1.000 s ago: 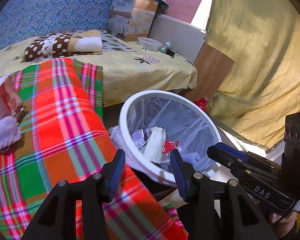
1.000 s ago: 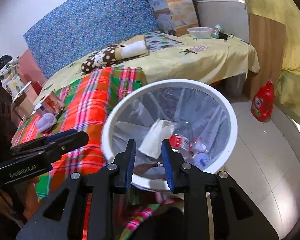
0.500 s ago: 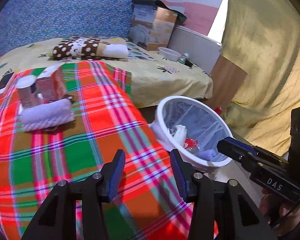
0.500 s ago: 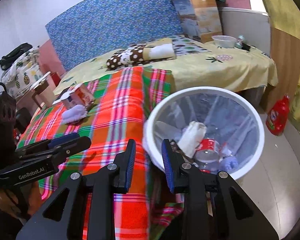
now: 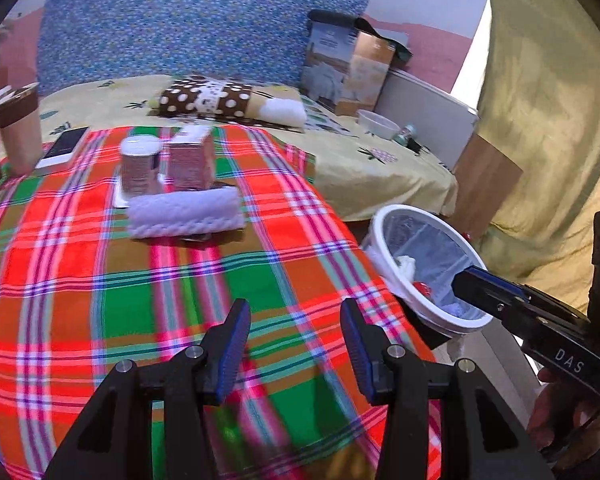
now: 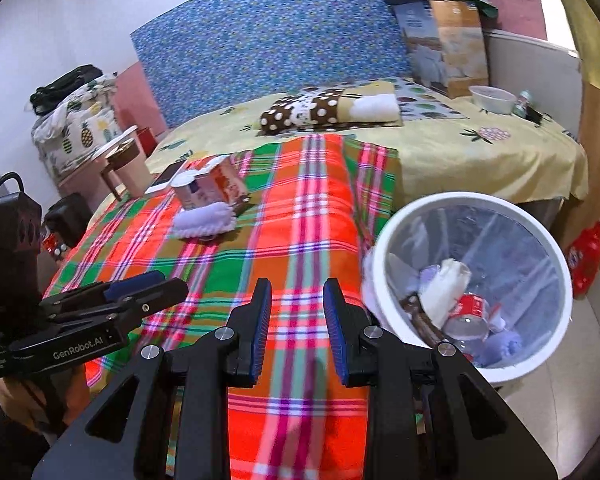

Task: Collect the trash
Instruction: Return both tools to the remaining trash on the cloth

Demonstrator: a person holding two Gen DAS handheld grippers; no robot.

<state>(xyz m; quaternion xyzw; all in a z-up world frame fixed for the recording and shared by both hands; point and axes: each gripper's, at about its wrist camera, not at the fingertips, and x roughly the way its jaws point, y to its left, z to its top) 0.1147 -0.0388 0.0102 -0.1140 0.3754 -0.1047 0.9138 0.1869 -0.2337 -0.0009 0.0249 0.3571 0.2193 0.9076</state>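
Note:
A white trash bin (image 6: 556, 240) lined with clear plastic stands on the floor beside the bed; it holds a crumpled paper, a red-labelled bottle and other scraps. It also shows in the left wrist view (image 5: 384, 220). On the plaid blanket (image 5: 100, 272) lie a cup (image 5: 139, 164), a small carton (image 5: 190, 158) and a white rolled cloth (image 5: 186, 216). My left gripper (image 5: 294, 342) is open and empty above the blanket. My right gripper (image 6: 294, 326) is open and empty, left of the bin.
A brown mug (image 5: 18, 128) and a phone (image 5: 62, 146) sit at the blanket's far left. A polka-dot pillow (image 5: 212, 98), a printed bag (image 5: 348, 68) and a white bowl (image 5: 376, 124) lie further back. A red bottle (image 6: 584, 252) stands on the floor right of the bin.
Both grippers have swung left from over the bin to above the plaid blanket. The cup, carton and cloth have come towards the middle of view. The right gripper's jaws have opened wider.

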